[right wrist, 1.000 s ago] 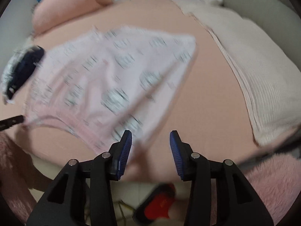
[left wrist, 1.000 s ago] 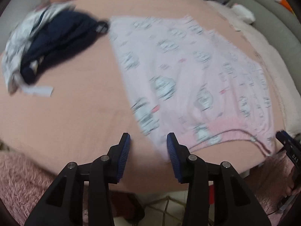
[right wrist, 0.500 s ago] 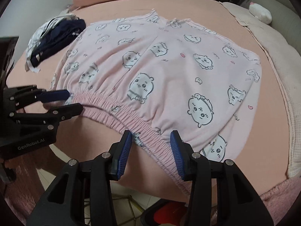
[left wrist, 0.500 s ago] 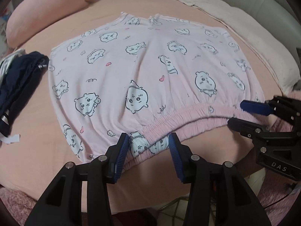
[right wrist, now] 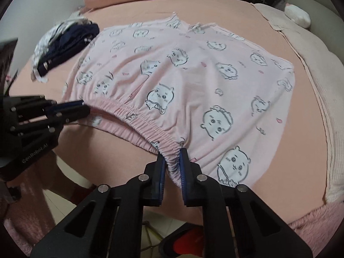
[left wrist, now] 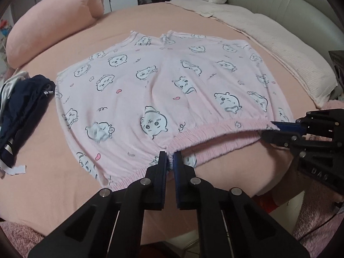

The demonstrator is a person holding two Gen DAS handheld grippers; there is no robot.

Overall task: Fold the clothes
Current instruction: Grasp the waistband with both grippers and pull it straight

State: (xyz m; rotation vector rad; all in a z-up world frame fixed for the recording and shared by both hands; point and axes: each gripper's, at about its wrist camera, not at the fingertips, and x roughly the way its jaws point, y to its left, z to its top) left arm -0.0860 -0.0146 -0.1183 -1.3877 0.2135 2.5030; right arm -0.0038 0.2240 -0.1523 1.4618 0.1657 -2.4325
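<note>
Left wrist view: the left tongs (left wrist: pixel 170 158) have just closed and clamp the elastic waistband of the pink printed shorts (left wrist: pixel 163 90), which lie spread on the bed (left wrist: pixel 53 189) beside a dark garment (left wrist: pixel 23 107). Right wrist view: the right tongs (right wrist: pixel 172 158) have just closed on bunched waistband at the shorts' other side.
</note>
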